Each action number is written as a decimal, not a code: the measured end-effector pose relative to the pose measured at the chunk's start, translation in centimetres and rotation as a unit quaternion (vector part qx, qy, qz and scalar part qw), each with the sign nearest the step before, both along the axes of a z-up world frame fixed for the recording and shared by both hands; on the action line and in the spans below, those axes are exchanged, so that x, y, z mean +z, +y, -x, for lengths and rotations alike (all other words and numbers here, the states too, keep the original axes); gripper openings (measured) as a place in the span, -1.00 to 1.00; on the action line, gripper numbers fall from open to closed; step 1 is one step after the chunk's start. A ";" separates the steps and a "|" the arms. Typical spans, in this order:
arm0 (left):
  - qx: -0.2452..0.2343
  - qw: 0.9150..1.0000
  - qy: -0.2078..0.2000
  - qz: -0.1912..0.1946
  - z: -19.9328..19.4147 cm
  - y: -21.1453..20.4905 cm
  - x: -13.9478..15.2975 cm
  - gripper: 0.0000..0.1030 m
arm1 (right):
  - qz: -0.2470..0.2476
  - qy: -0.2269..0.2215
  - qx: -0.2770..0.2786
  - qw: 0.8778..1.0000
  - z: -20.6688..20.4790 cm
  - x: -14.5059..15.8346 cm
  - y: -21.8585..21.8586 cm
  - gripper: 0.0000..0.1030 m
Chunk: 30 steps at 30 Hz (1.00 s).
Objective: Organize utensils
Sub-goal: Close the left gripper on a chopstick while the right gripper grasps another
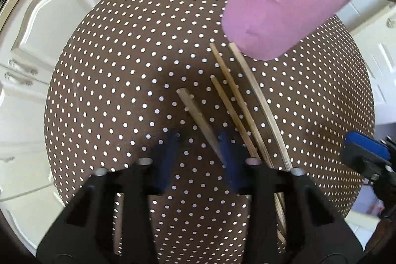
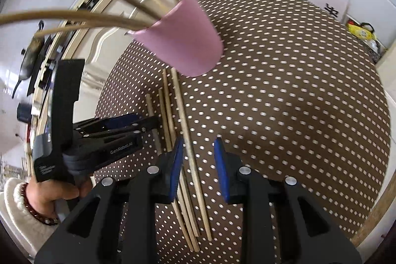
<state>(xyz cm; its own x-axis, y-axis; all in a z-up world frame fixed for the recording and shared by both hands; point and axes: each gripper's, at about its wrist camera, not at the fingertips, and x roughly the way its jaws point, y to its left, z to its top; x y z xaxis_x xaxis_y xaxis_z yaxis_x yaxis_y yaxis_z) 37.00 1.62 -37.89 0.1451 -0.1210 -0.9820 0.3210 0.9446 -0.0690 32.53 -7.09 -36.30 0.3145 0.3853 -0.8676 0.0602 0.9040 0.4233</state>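
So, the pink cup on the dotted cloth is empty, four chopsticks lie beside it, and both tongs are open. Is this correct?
Not quite: the pink cup is not empty. The right wrist view shows several chopsticks standing in it. The rest holds: four loose chopsticks lie beside it on the dotted cloth, and the left tongs and right tongs are both open.

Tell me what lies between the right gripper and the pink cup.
The loose chopsticks on the dotted tablecloth, running from the right gripper toward the pink cup; clearest in the right wrist view.
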 end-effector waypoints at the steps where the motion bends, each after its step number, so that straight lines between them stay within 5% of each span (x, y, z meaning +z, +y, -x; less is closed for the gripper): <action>1: 0.000 1.000 0.002 0.004 -0.1 0.2 0.0 -0.46 | 0.001 0.001 0.007 1.000 -0.4 -0.3 0.5 -0.53; 5: 0.003 1.000 0.013 0.022 -0.2 1.7 -0.1 -0.65 | 0.014 0.001 0.036 0.999 -2.0 -1.3 2.3 -0.53; 13: 0.030 0.997 0.047 0.059 -0.7 4.6 -0.7 -0.67 | 0.123 -0.009 0.091 0.988 -4.2 -3.3 5.4 -0.53; 22: 0.022 0.998 0.052 0.026 -1.5 3.9 -0.9 -0.67 | 0.177 -0.008 0.121 0.977 -6.0 -4.2 7.4 -0.67; 25: 0.007 0.999 0.046 0.022 -1.5 3.7 -1.0 -0.74 | 0.163 0.001 0.114 0.980 -6.1 -4.2 6.9 -0.87; 30: 0.009 0.998 0.052 0.044 -1.4 5.2 -0.9 -0.87 | 0.146 0.011 0.112 0.983 -5.3 -4.0 6.2 -0.90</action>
